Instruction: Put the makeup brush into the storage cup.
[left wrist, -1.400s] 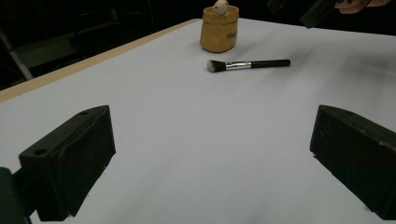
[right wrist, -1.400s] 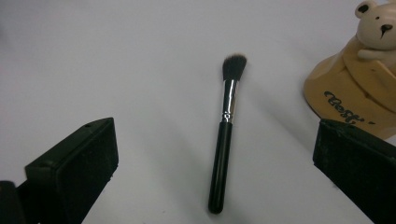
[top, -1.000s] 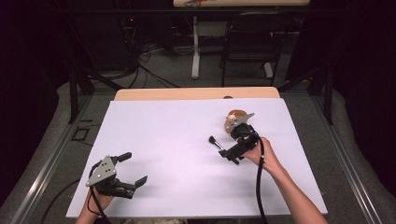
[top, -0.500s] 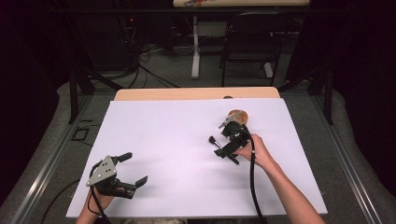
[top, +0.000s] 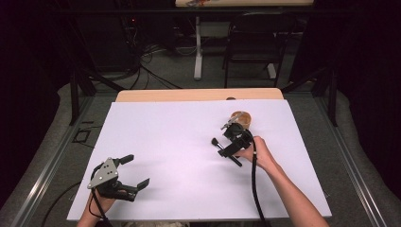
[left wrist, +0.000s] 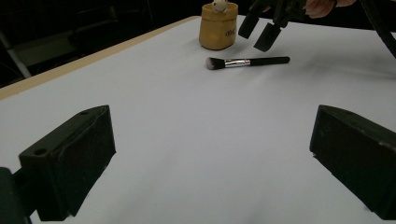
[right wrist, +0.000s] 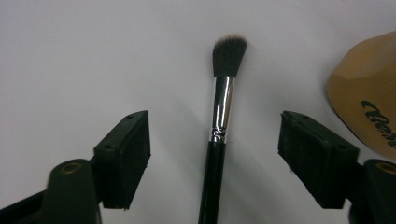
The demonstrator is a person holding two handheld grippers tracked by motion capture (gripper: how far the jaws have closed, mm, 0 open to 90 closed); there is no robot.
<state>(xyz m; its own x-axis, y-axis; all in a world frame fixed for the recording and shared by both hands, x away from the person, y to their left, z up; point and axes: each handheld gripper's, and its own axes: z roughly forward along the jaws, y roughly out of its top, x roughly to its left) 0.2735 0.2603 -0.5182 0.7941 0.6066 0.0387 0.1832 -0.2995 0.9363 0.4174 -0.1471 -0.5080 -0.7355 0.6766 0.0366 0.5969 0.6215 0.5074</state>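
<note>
A black makeup brush (right wrist: 220,121) with a silver ferrule lies flat on the white table cover (top: 170,137). My right gripper (right wrist: 219,149) hangs over the brush, one jaw on each side of its handle. The jaws have just been closing, but gaps remain between both pads and the handle. From above, the right gripper (top: 228,146) covers most of the brush (top: 216,142). A tan cup (top: 242,118) stands just behind it. My left gripper (top: 137,171) rests open and empty at the front left. Its camera looks across at the brush (left wrist: 247,61), the cup (left wrist: 218,30) and the right gripper (left wrist: 258,33).
The white cover ends at a wooden table edge (top: 198,94) at the back. A small pale figure (left wrist: 217,5) sits in the cup's top. A chair (top: 250,42) and cables lie on the floor beyond the table.
The right gripper has moved from beside the cup down and to the left, over the brush. The left gripper has stayed put.
</note>
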